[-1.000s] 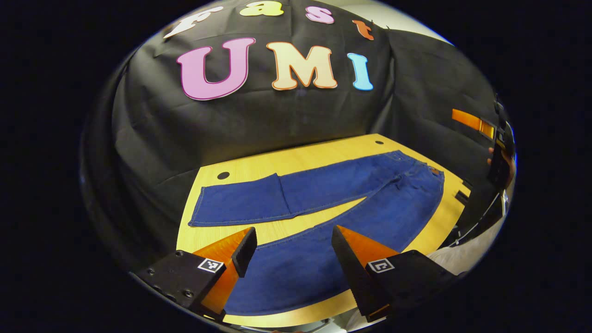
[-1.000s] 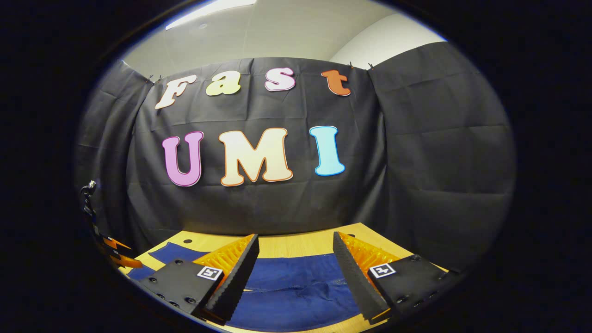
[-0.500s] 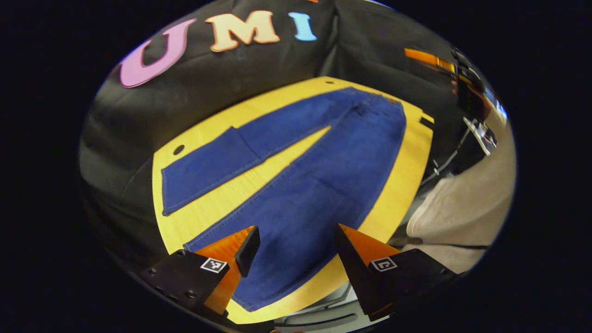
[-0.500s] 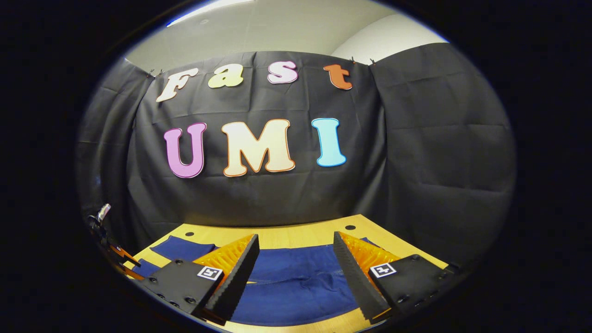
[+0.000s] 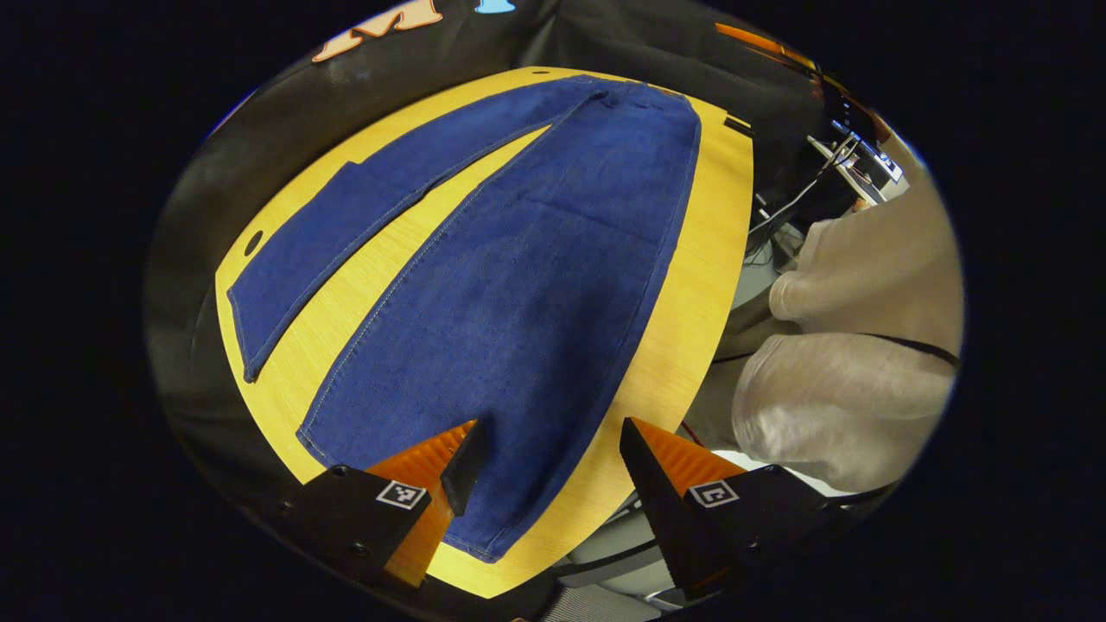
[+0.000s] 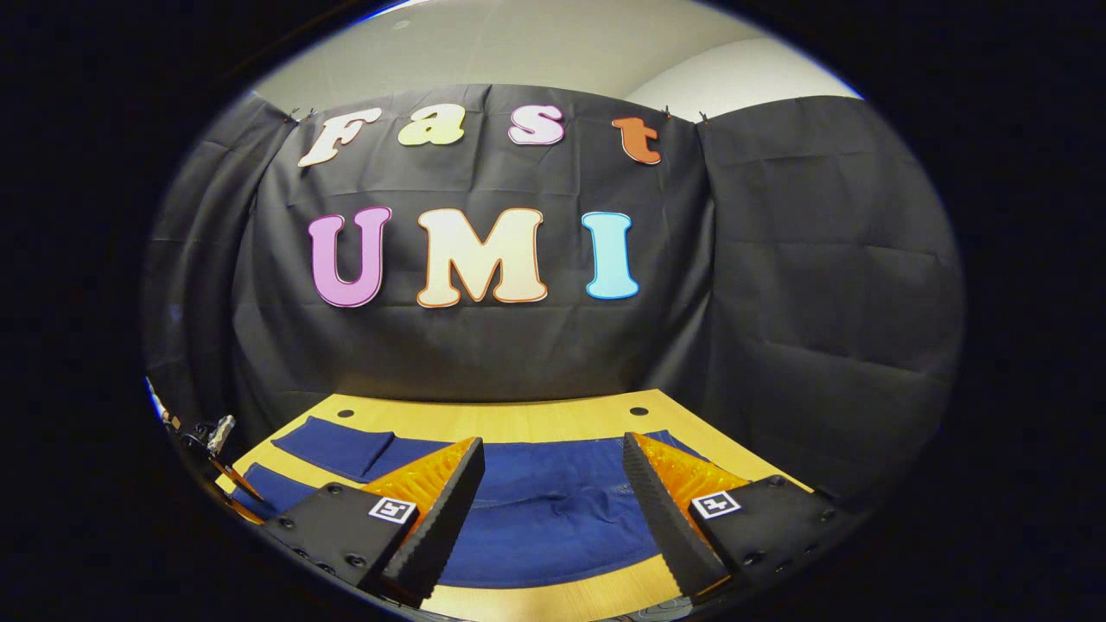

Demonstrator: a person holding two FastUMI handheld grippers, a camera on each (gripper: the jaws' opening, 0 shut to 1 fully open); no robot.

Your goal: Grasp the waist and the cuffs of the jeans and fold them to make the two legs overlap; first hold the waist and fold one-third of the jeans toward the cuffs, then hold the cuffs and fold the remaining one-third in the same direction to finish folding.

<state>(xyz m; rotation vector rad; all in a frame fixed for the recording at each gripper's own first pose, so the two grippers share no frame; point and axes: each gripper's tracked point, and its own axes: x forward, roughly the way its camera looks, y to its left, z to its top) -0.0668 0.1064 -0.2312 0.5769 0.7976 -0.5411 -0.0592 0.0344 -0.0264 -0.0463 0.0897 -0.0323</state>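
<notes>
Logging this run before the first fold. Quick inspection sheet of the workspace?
Surface: wooden table, round holes near its far edge.
Job's things: jeans lie flat and unfolded, legs spread in a V with bare wood between; near cuff by the left gripper.
Clutter: nothing seen on the table.
Grippers: left gripper open, above the near cuff; right gripper open, over the waist end.
Cables: some hang off the table's edge.
Surroundings: black cloth wall; a person's pale sleeve beside the table.

Left gripper (image 5: 546,462) fingers spread apart, right gripper (image 6: 553,479) fingers likewise parted, both empty
</notes>
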